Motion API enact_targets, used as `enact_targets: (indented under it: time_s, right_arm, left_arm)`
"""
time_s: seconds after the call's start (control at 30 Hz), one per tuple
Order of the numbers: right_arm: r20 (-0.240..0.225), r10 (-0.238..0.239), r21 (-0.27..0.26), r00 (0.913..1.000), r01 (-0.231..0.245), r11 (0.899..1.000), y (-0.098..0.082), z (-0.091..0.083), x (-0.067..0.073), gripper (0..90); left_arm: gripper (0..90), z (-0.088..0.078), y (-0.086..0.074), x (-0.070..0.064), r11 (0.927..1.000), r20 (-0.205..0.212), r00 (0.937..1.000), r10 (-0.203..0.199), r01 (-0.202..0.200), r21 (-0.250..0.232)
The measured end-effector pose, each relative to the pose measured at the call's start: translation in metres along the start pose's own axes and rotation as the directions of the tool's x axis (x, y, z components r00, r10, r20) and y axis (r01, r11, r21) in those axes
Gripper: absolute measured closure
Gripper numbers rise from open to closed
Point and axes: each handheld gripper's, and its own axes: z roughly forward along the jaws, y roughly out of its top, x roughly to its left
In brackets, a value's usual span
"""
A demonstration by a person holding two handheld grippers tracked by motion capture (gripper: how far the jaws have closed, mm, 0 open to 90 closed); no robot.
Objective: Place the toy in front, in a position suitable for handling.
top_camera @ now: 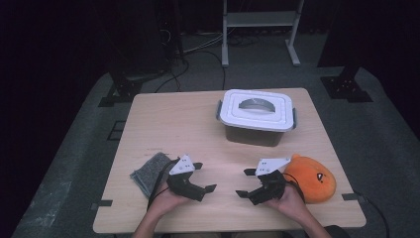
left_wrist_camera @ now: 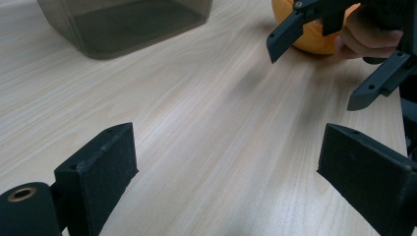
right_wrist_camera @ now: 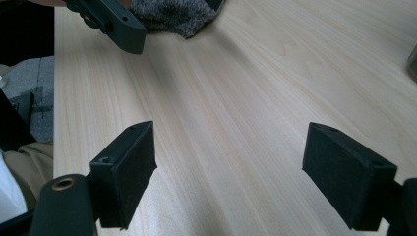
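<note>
A grey cloth (top_camera: 150, 171) is seen at the table's (top_camera: 163, 119) left edge, just beside the left gripper (top_camera: 204, 177), whose jaws are spread wide with nothing between them. Farther right, the right gripper (top_camera: 244, 182) is likewise held wide and empty, facing the left one over bare wood, probably a ready pose. An orange plush (top_camera: 311, 177) lies just behind it, and the lidded box (top_camera: 256, 116) is set well apart at the far side.
</note>
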Motion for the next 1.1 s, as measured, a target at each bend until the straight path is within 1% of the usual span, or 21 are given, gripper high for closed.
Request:
enact_targets:
  time_s: [0.27,0.3,0.47,0.5,0.67,0.7,0.8,0.87,0.9,0.93,0.97,1.0,1.1]
  right_arm:
    - [0.006,-0.013,-0.018,0.9999,0.013,1.000,0.004,-0.005,0.003,19.1]
    - [0.004,-0.015,-0.026,0.9999,0.015,1.000,0.005,-0.006,0.004,19.1]
    - [0.000,-0.018,-0.035,0.9998,0.018,0.999,0.007,-0.008,0.006,19.1]
    - [0.006,-0.028,-0.037,0.9996,0.029,0.999,0.010,-0.010,0.008,19.1]
    - [-0.002,-0.028,-0.057,0.9996,0.028,0.998,0.015,-0.016,0.010,18.8]
    - [-0.010,-0.028,-0.064,0.9996,0.027,0.998,0.018,-0.020,0.010,18.8]
    - [-0.010,-0.027,-0.062,0.9996,0.027,0.998,0.019,-0.023,0.009,18.8]
    - [-0.010,-0.023,-0.063,0.9997,0.022,0.998,0.021,-0.028,0.007,18.8]
    - [-0.012,-0.019,-0.070,0.9997,0.018,0.997,0.022,-0.034,0.006,18.8]
    - [-0.012,-0.019,-0.070,0.9997,0.018,0.997,0.022,-0.034,0.006,18.8]
    - [-0.013,-0.017,-0.073,0.9998,0.016,0.997,0.024,-0.039,0.004,18.7]
    - [-0.013,-0.017,-0.073,0.9998,0.016,0.997,0.024,-0.039,0.004,18.7]
    - [-0.007,-0.030,-0.065,0.9995,0.030,0.997,0.029,-0.048,0.003,18.3]
  left_arm:
    - [6.7,0.000,0.000,0.001,1.0000,-0.002,1.0000,-0.001,0.001,0.001]
    - [6.7,0.000,0.000,0.000,1.0000,0.000,1.0000,0.000,0.000,0.001]
    - [6.7,0.000,-0.001,0.000,1.0000,0.007,1.0000,-0.002,0.002,0.000]
    - [6.7,0.000,-0.001,0.000,1.0000,0.005,1.0000,0.001,-0.001,0.010]
    - [6.7,-0.001,-0.001,0.000,1.0000,0.003,1.0000,0.001,-0.001,0.005]
    - [6.7,-0.001,-0.001,0.000,1.0000,0.003,1.0000,-0.002,0.001,0.002]
    - [6.7,-0.001,-0.001,0.000,1.0000,0.004,1.0000,-0.001,0.001,0.004]
    - [6.7,-0.001,-0.001,0.000,1.0000,0.004,1.0000,-0.004,0.004,0.004]
    - [6.7,0.000,-0.001,0.000,1.0000,0.004,1.0000,-0.005,0.005,0.004]
    - [6.7,0.000,-0.001,0.000,1.0000,0.004,1.0000,-0.005,0.005,0.004]
    - [6.7,0.000,-0.002,0.001,1.0000,0.005,1.0000,-0.006,0.006,0.005]
    - [6.7,0.000,-0.002,0.001,1.0000,0.005,1.0000,-0.006,0.006,0.005]
    - [6.7,0.000,-0.002,0.000,1.0000,0.006,1.0000,-0.006,0.006,0.007]
